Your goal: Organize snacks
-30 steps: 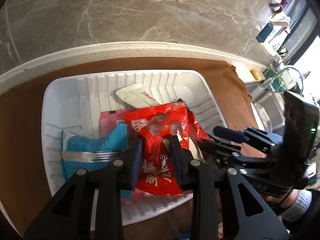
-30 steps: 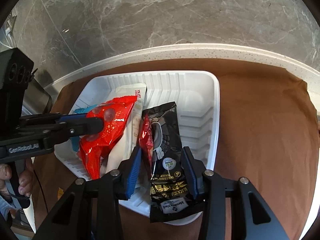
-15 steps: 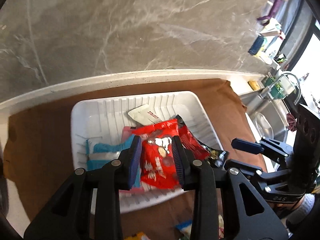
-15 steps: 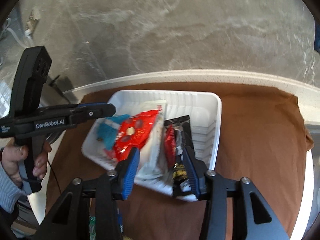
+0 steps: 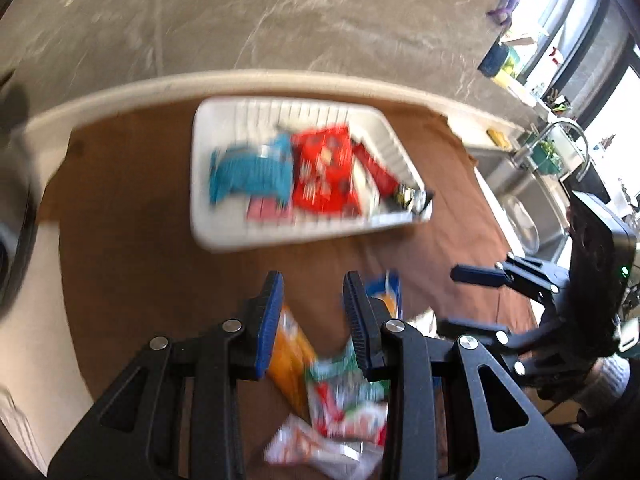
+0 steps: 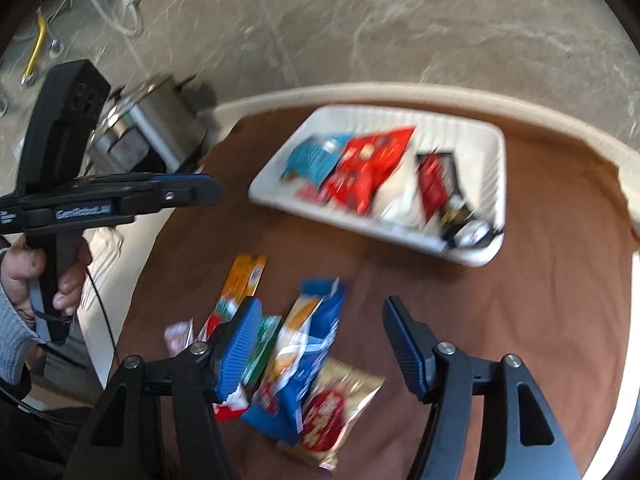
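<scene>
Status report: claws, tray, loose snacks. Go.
Both claws, left and right, empty; right just opened wider. Tray holds several packets. Loose snack pile on brown cloth, nothing blocking.

Tray (image 6: pixel 494 160): white ribbed plastic, smooth. Snack packets (image 6: pixel 312 364): glossy foil and film. Cloth (image 6: pixel 540 280) on the bench: brown, matt, faintly creased. Wall (image 6: pixel 360 20): polished grey marble. Right tool (image 6: pixel 322 344): matt black plastic, ribbed blue pads (image 6: pixel 240 344).
</scene>
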The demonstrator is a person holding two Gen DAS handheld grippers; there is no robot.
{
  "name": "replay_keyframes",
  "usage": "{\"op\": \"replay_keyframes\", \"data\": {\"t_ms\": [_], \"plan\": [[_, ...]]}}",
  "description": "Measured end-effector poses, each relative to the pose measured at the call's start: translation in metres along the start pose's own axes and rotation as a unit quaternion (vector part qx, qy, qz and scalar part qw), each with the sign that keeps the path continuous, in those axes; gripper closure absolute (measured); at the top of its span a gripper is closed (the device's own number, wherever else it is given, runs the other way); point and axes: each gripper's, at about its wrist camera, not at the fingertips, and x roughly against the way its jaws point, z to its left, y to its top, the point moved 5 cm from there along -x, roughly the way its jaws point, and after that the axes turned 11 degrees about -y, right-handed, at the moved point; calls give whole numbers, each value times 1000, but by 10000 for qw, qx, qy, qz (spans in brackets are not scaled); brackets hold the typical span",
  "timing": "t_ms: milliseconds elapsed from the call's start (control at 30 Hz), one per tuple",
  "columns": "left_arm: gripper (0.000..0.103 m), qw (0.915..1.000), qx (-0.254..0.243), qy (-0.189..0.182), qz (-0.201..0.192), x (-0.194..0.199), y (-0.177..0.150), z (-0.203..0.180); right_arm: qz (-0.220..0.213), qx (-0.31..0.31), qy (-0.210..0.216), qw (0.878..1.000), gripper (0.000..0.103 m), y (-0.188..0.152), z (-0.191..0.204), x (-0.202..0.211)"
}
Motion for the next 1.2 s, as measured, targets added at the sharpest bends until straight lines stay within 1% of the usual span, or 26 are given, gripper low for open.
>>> {"op": "replay_keyframes", "data": {"t_ms": [100, 267, 333, 433, 667, 900, 933, 967, 1000, 1200], "plan": [[74, 9996, 208, 30, 179, 8, -39, 2, 145, 44, 8, 9999, 37, -15, 12, -6], [74, 9973, 565, 91, 460, 14, -99, 10, 295, 174, -8, 9994, 37, -28, 26, -16], [74, 9963, 680, 100, 523, 16, -118, 11, 337, 231, -31, 9992, 37, -30, 30, -20], [74, 9948, 854, -23, 561, 14, -133, 10, 401, 308, -41, 9987, 37, -31, 35, -26], [73, 9918, 1116, -89, 613, 5, -156, 6, 470, 451, -109, 9978, 37, -34, 42, -34], [72, 9878, 1395, -83, 693, -7, -158, 10, 498, 498, -141, 9974, 37, -33, 47, -39], [69, 9875, 1417, -79, 689, -8, -158, 11, 500, 501, -141, 9974, 37, -33, 47, -39], [63, 9870, 1455, -83, 677, -9, -159, 12, 508, 504, -144, 9973, 37, -33, 48, -40], [62, 9865, 1493, -110, 658, -9, -159, 13, 512, 510, -149, 9973, 37, -33, 49, -41], [61, 9838, 1667, -200, 627, -13, -156, 14, 518, 538, -186, 9970, 37, -32, 50, -42]]}}
